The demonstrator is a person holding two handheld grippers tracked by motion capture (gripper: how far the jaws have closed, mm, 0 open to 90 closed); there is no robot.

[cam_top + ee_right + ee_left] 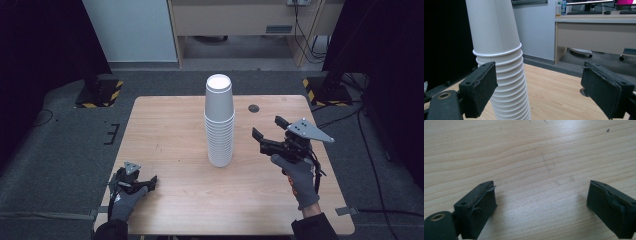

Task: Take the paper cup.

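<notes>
The right gripper [266, 132] is held above the right half of the table [170, 125] by a gloved hand [300, 179], its jaws spread wide with nothing between them. It points left toward the stack of cups [219, 121], near it but not touching. In the right gripper view the jaws stand far apart; the stack [501, 62] rises just behind the left jaw, off to one side of the gap, not between the jaws. The grey three-cornered plate [309, 130] sits on top of this gripper, and a cable [317, 172] trails down past the wrist.

The left gripper [146, 182] rests low at the near left corner of the table, held by the other gloved hand [122, 202]. Its jaws are also parted and hold nothing; the left gripper view shows bare wood grain [536, 165] between them, close below.

The white paper cups are nested upside down in one tall tower at the middle of the table, many rims ringed at the lower part and one long cup wall on top. A small dark round spot [253, 108] lies on the wood to the right of the stack. Beyond the table are grey floor [50, 145], a pale desk [596, 32] and black stands with yellow-striped bases [100, 92].
</notes>
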